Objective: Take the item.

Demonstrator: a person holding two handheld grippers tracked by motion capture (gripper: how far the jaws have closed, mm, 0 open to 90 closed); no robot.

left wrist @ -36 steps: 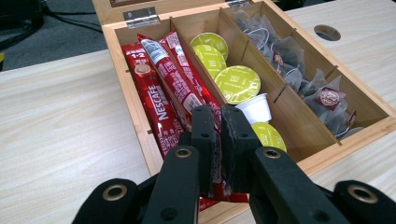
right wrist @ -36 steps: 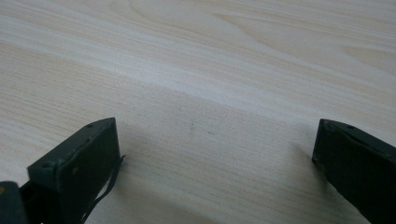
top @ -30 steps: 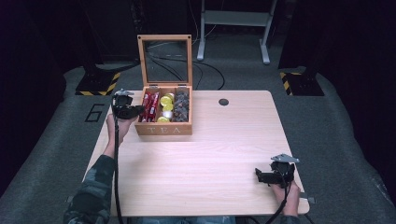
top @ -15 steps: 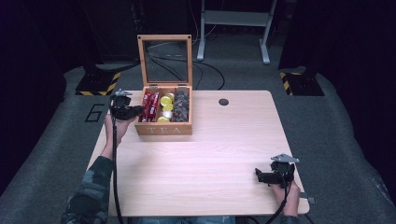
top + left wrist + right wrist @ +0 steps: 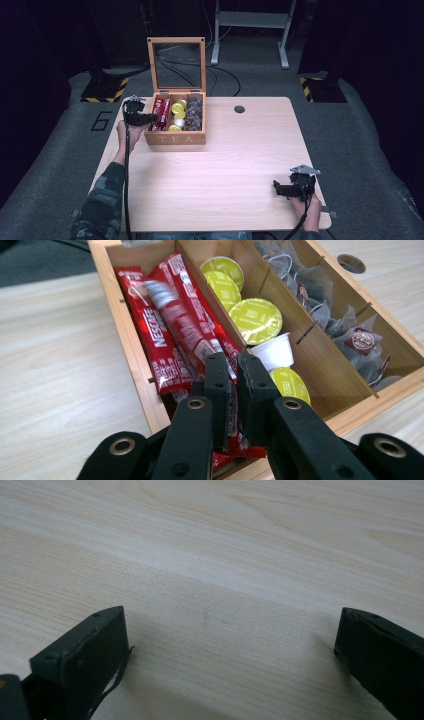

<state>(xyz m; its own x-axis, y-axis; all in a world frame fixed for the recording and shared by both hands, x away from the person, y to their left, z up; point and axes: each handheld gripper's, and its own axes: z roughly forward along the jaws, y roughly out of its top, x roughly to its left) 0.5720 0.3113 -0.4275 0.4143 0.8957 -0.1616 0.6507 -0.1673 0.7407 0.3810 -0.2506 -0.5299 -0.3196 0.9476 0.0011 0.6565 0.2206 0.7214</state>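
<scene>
Left gripper (image 5: pixel 232 371): over the near-left corner of the tea box, jaws clenched on a red Nescafé stick sachet (image 5: pixel 227 407); the pinched packet sits between the two black pads, its lower end showing beneath them.
Held sachet: in the left compartment of the box, among the other red Nescafé sticks (image 5: pixel 165 325), which lie lengthwise and overlap one another.
Tea box (image 5: pixel 175 140): wooden, marked TEA on its front, at the far-left part of the table (image 5: pixel 235 165); its glass-paned lid (image 5: pixel 176 62) stands upright at the back.
Middle compartment: yellow-green foil-topped capsules (image 5: pixel 256 320), with one white capsule (image 5: pixel 274 351) lying on its side among them.
Right compartment: grey tea bags (image 5: pixel 345 330) in thin pouches, split up by slim wooden dividers.
Right gripper (image 5: pixel 290 187): at the near-right part of the table, well apart from the box; jaws released and spread wide, only bare wood between them.
Tabletop: light wood grain, with a round cable hole (image 5: pixel 239 109) just to the right of the box.
</scene>
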